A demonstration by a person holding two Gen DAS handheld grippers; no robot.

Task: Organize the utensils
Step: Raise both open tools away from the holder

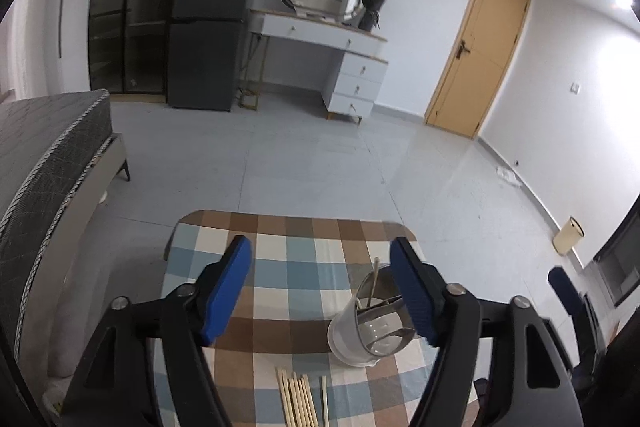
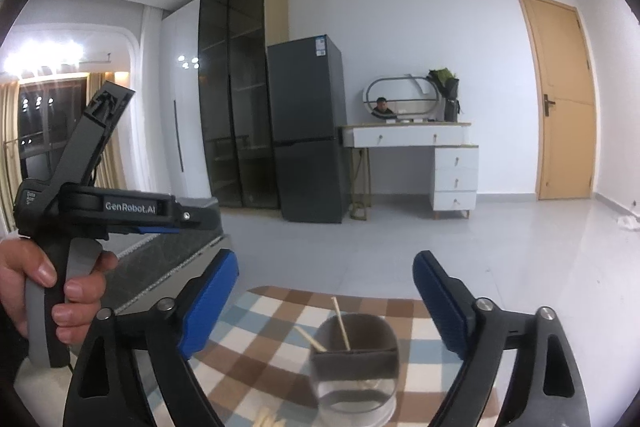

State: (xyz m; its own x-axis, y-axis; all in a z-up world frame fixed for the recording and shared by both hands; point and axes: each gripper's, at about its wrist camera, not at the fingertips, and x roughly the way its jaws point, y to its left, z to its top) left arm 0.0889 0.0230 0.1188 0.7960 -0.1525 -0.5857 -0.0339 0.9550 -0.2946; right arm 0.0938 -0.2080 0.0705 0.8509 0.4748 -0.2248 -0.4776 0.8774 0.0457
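A clear utensil holder (image 1: 370, 323) with a grey divider stands on the checked tablecloth (image 1: 288, 259), with two chopsticks (image 1: 374, 281) standing in it. Several loose wooden chopsticks (image 1: 300, 401) lie side by side on the cloth near me. My left gripper (image 1: 322, 293) is open and empty above the cloth, its right finger beside the holder. In the right wrist view the holder (image 2: 354, 363) sits low between my right gripper's fingers; that gripper (image 2: 324, 303) is open and empty, above it. The left gripper's body (image 2: 96, 211) shows at the left, held by a hand.
The small table's far edge (image 1: 296, 217) drops to a grey tiled floor. A bed (image 1: 44, 163) stands to the left. A dark fridge (image 2: 308, 131), glass cabinet, white dresser (image 2: 436, 155) and wooden door (image 2: 564, 99) line the far wall.
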